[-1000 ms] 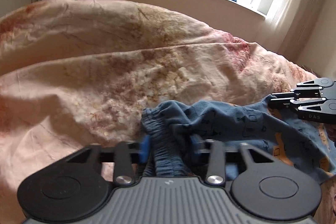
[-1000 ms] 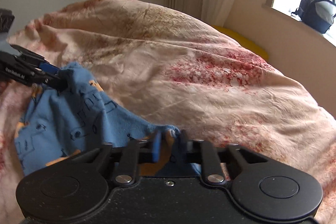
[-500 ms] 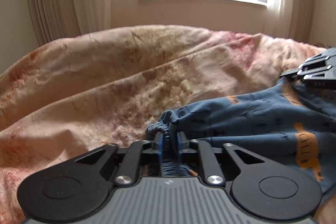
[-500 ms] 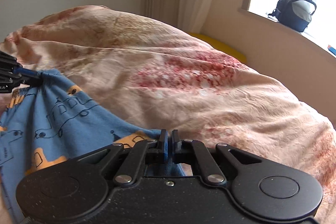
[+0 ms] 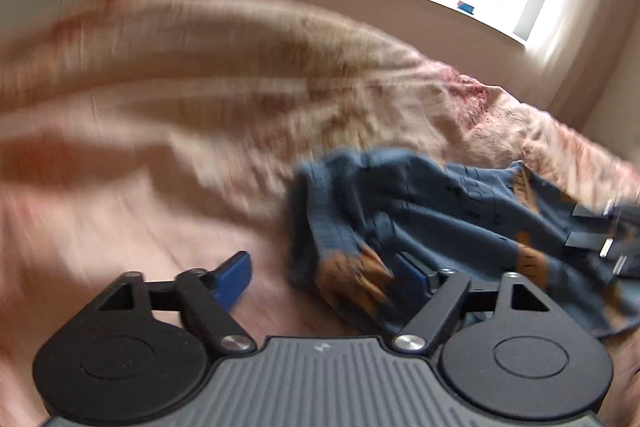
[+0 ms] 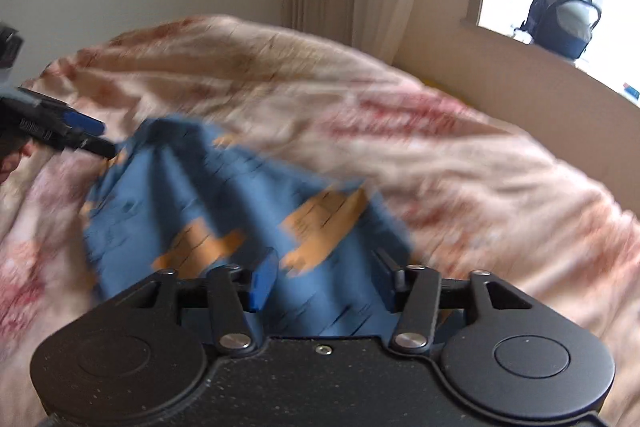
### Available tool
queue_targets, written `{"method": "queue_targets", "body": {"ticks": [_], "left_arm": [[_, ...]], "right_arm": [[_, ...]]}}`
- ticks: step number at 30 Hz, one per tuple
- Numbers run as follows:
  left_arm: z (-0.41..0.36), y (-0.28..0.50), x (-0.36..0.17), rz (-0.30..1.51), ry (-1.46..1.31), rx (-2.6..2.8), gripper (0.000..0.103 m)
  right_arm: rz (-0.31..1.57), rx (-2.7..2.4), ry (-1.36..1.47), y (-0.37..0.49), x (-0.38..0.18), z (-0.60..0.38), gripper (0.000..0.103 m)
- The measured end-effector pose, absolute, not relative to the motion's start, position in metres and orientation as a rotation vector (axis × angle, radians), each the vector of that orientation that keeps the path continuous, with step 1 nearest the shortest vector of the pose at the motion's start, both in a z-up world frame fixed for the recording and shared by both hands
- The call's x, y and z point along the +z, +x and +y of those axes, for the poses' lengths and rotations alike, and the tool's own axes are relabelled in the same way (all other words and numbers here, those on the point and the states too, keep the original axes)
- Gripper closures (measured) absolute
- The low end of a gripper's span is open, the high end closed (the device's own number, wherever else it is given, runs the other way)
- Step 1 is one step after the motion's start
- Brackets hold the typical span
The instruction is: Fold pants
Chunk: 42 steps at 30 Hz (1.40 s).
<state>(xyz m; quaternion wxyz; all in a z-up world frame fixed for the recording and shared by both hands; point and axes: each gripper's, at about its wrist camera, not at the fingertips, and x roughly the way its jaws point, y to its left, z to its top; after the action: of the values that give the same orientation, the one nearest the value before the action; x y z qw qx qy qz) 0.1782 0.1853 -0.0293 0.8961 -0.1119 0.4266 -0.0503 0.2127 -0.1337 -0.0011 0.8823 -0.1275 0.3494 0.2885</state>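
- The left gripper [image 5: 320,273] has its jaws opening, the blue pads [image 5: 232,277] well apart. The gathered waistband of the blue pants [image 5: 420,211] lies in the gap toward the right-hand pad, with nothing pressing on it.
- The right gripper [image 6: 324,279] is likewise opening, its pads spread with blue cloth lying loose between them and no grip on it.
- The pants [image 6: 240,211] rest on the pink, blotched bedspread [image 6: 440,155], bunched into ridges and creases rather than flat; the waistband end sits by the left gripper, the other end under the right one.
- Risk: as each tool draws away, a pad could snag the loose cloth lying in its gap and drag the fold out of line. The rumpled elastic waistband looks the likeliest part to catch.
- Risk: the bedspread is soft and uneven, so the released cloth may slump or slide off its own layers, leaving edges mismatched.
- Risk: both views are smeared by motion, so how well the layers line up cannot be told; a hasty next grasp could pinch bedspread along with the pants.
- The backpack [image 6: 560,15] on the windowsill stands well apart and poses no trouble.
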Motion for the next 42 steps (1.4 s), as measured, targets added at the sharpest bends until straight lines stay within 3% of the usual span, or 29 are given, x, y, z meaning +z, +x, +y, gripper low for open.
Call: {"method": "queue_targets", "body": {"ticks": [4,6,8,9,14,17,19,21,22,23,24,25,26,27,28,29,30,31,35,37,42], "left_arm": [[0.189,0.179,-0.047,0.909,-0.39,-0.043,0.032],[0.187,0.178,-0.049,0.906,-0.43,-0.067,0.063],[0.188,0.177,-0.049,0.915,-0.473,-0.065,0.078],[0.188,0.175,-0.047,0.913,-0.49,-0.05,0.09],[0.171,0.152,-0.011,0.78,-0.353,0.009,0.094],[0.154,0.151,-0.01,0.798,-0.214,0.042,0.095],[0.16,0.156,-0.024,0.855,-0.241,0.066,0.095],[0.173,0.156,-0.032,0.882,-0.316,0.075,0.095],[0.176,0.154,-0.032,0.88,-0.317,0.075,0.095],[0.176,0.151,-0.031,0.873,-0.301,0.068,0.095],[0.174,0.149,-0.03,0.87,-0.279,0.049,0.095],[0.172,0.147,-0.029,0.87,-0.253,0.016,0.095],[0.17,0.145,-0.027,0.865,-0.221,0.004,0.091],[0.168,0.144,-0.024,0.854,-0.192,0.012,0.081],[0.165,0.142,-0.021,0.844,-0.171,0.03,0.077],[0.162,0.14,-0.017,0.833,-0.156,0.064,0.057],[0.16,0.138,-0.014,0.819,-0.148,0.092,0.03],[0.157,0.136,-0.012,0.799,-0.144,0.114,0.024],[0.134,0.135,-0.003,0.776,-0.011,0.179,0.019],[0.116,0.133,0.004,0.729,0.039,0.16,0.011],[0.052,0.158,0.015,0.665,0.053,-0.031,0.0]], "right_arm": [[0.758,0.565,-0.207,0.204,-0.018,-0.137,0.046],[0.761,0.552,-0.167,0.205,-0.016,-0.14,0.046],[0.755,0.55,-0.162,0.206,-0.013,-0.14,0.046],[0.746,0.553,-0.168,0.206,-0.011,-0.139,0.046],[0.658,0.575,-0.185,0.22,0.005,-0.128,0.046],[0.694,0.624,-0.16,0.246,-0.001,-0.112,0.054],[0.772,0.607,-0.202,0.269,-0.02,-0.101,0.066],[0.746,0.594,-0.246,0.277,-0.025,-0.105,0.067],[0.73,0.527,-0.271,0.28,-0.023,-0.11,0.088],[0.722,0.474,-0.275,0.282,-0.02,-0.118,0.101],[0.726,0.457,-0.238,0.282,-0.015,-0.129,0.103],[0.734,0.455,-0.189,0.279,-0.01,-0.139,0.096],[0.735,0.465,-0.158,0.271,-0.003,-0.145,0.09],[0.731,0.491,-0.151,0.258,0.001,-0.147,0.073],[0.729,0.524,-0.159,0.245,0.003,-0.146,0.063],[0.733,0.556,-0.169,0.231,0.003,-0.143,0.062],[0.752,0.585,-0.179,0.22,0.001,-0.139,0.063],[0.784,0.602,-0.195,0.21,-0.005,-0.137,0.06],[0.872,0.541,-0.139,0.178,-0.014,-0.153,0.05],[0.925,0.56,-0.103,0.162,-0.007,-0.162,0.037],[0.797,0.437,-0.113,0.142,0.013,-0.178,0.03]]}}
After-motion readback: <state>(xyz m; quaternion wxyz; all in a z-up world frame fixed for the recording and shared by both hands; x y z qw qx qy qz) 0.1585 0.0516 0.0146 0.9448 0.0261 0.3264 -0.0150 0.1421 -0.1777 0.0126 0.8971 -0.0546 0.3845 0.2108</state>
